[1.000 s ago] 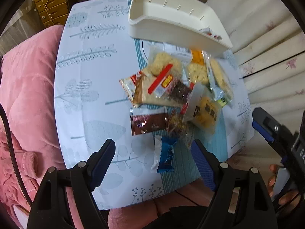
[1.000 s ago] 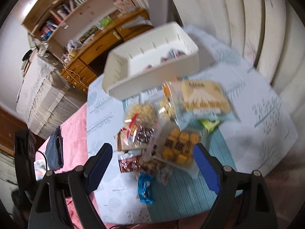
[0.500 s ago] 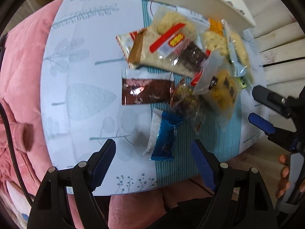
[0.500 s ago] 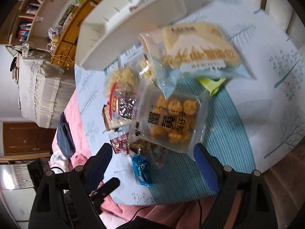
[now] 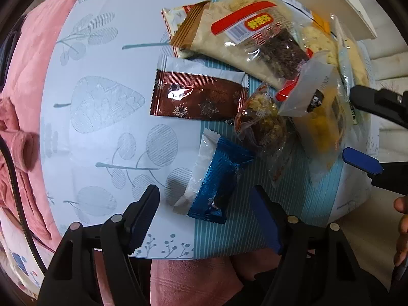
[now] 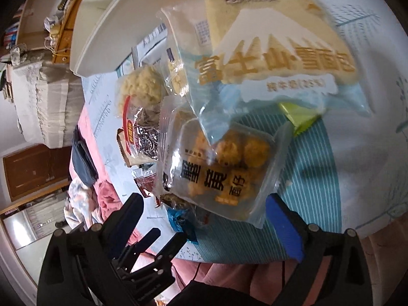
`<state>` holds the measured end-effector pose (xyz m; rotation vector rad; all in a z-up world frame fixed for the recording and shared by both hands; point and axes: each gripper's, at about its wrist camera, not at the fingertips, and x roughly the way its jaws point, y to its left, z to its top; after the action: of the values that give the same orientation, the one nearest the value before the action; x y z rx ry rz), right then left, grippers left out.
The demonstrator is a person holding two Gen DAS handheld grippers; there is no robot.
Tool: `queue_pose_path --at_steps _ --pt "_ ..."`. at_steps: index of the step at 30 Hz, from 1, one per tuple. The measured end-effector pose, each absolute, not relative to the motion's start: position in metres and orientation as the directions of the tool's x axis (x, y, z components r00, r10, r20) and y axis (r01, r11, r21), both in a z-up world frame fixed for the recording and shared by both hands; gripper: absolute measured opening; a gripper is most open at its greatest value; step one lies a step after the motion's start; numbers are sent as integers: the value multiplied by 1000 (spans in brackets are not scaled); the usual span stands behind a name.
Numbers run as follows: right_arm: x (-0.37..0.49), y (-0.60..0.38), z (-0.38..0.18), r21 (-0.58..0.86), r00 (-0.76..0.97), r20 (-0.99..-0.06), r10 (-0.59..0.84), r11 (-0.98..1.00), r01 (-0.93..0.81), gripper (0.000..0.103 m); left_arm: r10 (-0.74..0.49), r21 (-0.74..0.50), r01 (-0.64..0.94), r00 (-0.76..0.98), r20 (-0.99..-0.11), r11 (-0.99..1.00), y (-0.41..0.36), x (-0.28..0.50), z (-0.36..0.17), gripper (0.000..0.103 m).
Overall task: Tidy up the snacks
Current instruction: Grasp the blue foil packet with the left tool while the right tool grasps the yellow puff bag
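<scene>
Blue packet [image 5: 221, 178] between open left gripper [image 5: 205, 213] fingers

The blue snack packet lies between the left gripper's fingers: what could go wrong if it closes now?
1. The blue packet overlaps a clear wrapper; the open left gripper, whose jaws have just been closing, may pinch both.
2. It lies near the table edge and could slide off.
3. The right gripper is close; they might collide.
</scene>
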<state>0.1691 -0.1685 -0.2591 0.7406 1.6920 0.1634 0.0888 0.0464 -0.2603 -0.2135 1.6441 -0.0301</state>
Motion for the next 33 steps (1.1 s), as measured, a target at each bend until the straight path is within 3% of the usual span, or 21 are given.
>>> queue_pose_path --at_steps 7,9,16,27,33 --pt "181 -166 -269 420 -150 -847 510 815 398 100 -137 -119 -171 -98 -986 978 38 78 -278 66" --pt "184 -166 -273 392 -166 -854 493 820 417 100 -137 -117 -180 -102 -985 977 36 79 -282 58" --pt "192 -162 -286 323 -207 -865 456 824 466 100 -107 -91 -150 -104 -989 985 27 77 -284 52" --pt "191 -158 -285 240 -189 -910 369 840 486 99 -59 -51 -83 -98 -993 995 9 80 -285 32" --pt "181 -152 -273 254 -124 -928 351 840 479 86 -97 -92 -54 -98 -990 994 31 84 -290 30"
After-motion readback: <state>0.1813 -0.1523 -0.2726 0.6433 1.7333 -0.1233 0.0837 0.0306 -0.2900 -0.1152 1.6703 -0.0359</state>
